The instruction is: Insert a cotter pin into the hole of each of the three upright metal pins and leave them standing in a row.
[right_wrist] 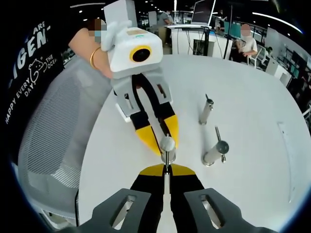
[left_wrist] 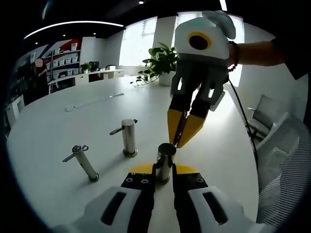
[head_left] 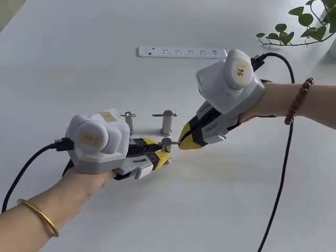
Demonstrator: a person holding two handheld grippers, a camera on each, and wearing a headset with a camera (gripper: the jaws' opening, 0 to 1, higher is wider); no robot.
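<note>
Three metal pins stand on the white table (head_left: 220, 199). My left gripper (head_left: 161, 152) is shut on the nearest pin (head_left: 166, 142), gripping it low on its shaft (left_wrist: 165, 158). My right gripper (head_left: 182, 143) comes in from the right, shut on a thin cotter pin (right_wrist: 166, 160) whose tip is at the top of that pin (right_wrist: 167, 144). Behind it stand two other pins, one at the left (head_left: 129, 122) and one in the middle (head_left: 167, 122). Each has a cotter pin through its head.
A white power strip (head_left: 181, 52) lies at the back of the table. A potted plant's (head_left: 304, 23) leaves reach in at the back right. Black cables (head_left: 283, 157) trail from both grippers. A mesh chair (right_wrist: 53, 141) stands beside the table.
</note>
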